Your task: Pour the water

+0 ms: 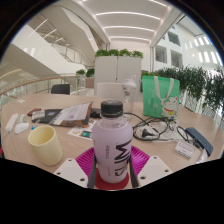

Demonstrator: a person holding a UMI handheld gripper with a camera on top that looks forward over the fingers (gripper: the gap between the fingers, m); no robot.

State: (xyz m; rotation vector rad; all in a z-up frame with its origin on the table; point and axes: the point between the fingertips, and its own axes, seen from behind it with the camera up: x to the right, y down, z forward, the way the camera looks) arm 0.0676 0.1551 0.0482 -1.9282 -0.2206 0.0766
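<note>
A pale bottle [112,147] with a black cap and dark lettering stands upright between my fingers, filling the gap. My gripper [112,170] is shut on the bottle, with the magenta pads [87,160] pressed against both of its sides. A pale yellow cup [45,144] stands on the wooden table [70,135], just left of the bottle and a little ahead of the left finger. Its mouth is open and faces up. The bottle's base is hidden by the fingers.
The table beyond the bottle is cluttered: cables [150,128], papers and boxes [70,116], a green bag [160,95], small items at the far left [15,124]. White planters with plants [118,65] stand behind the table.
</note>
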